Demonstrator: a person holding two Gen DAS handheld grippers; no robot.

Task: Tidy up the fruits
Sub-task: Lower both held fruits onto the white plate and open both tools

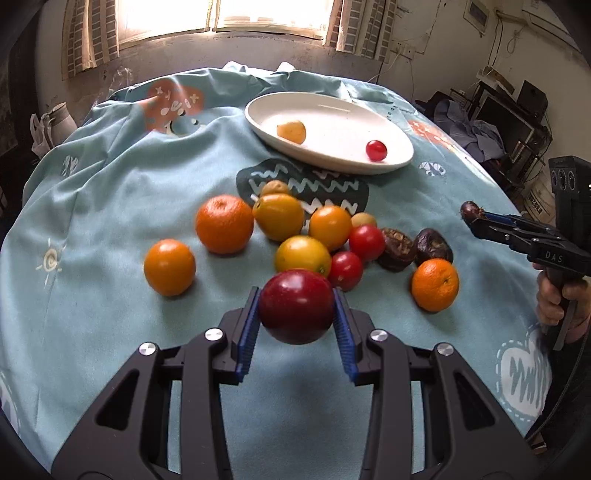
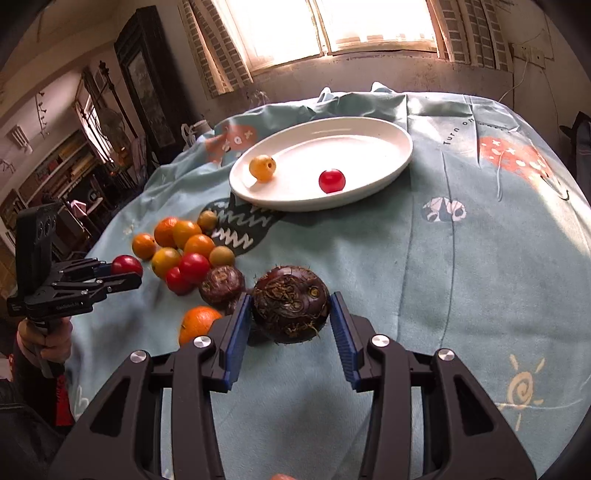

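Early stage: white oval plate (image 2: 391, 162) holds only a yellow fruit (image 2: 262, 168) and a cherry tomato (image 2: 331, 181).
Left gripper (image 1: 297, 314) grips a red plum (image 1: 295, 304); right gripper (image 2: 291, 317) grips a water chestnut (image 2: 290, 308); the remaining fruit pile (image 1: 295, 229) lies on the tablecloth (image 1: 110, 192) near the plate.

Blown-out window (image 1: 229, 14) backlights scene; glare on white plate (image 2: 369, 147); soft shadows toward camera; fisheye bending, dark corners; slight blur.

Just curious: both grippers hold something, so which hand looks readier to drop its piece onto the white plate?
Probably the right gripper: its dark brown hairy bulb faces the white oval plate over bare cloth.
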